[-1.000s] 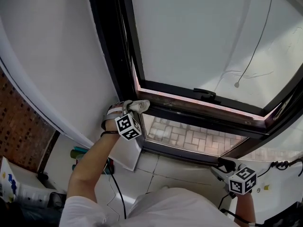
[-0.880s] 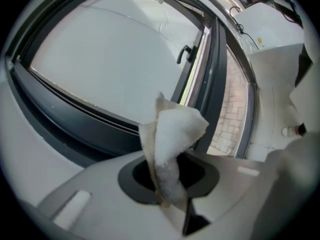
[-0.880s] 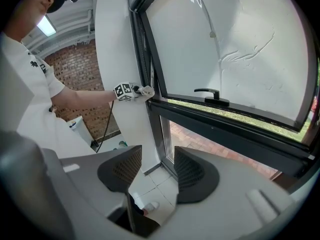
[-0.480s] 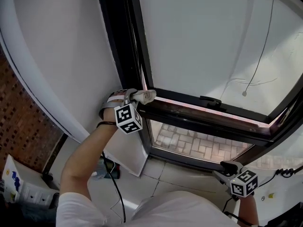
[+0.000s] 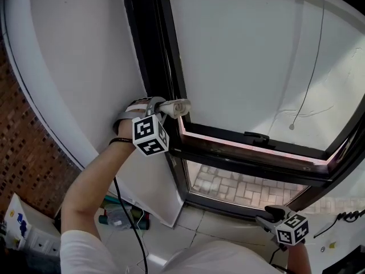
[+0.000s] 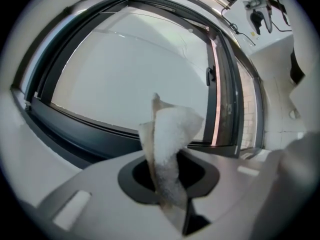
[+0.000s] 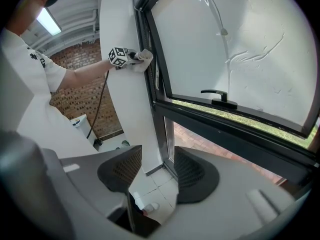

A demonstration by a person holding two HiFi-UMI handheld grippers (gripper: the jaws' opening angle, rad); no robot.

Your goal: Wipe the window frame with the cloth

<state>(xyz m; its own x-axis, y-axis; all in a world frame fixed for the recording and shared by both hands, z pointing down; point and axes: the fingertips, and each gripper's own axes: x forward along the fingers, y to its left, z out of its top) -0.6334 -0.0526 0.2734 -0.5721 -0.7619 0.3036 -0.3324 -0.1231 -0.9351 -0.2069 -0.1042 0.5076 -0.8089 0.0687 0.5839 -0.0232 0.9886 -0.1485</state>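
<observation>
A white cloth [image 5: 178,107] [image 6: 169,149] [image 7: 145,56] is pinched in my left gripper [image 5: 171,108] [image 6: 167,184], which is shut on it. The cloth presses against the dark vertical window frame [image 5: 153,50] [image 7: 148,59] at the lower left corner of the open sash [image 5: 251,141]. The left gripper view looks across the pane and the dark frame [image 6: 75,124]. My right gripper [image 5: 272,214] [image 7: 150,176] hangs low at the bottom right, open, with nothing between its pads, away from the window.
A window handle [image 5: 256,136] [image 7: 216,98] sits on the sash's lower rail. A thin cord with a small weight [image 5: 292,127] hangs over the pane. White wall [image 5: 80,67] lies left of the frame. Floor tiles [image 5: 199,227], a cable [image 5: 128,221] and bottles [image 5: 122,218] lie below.
My left gripper has slid upward along the vertical frame with the cloth. The right gripper has stayed low at the bottom right.
</observation>
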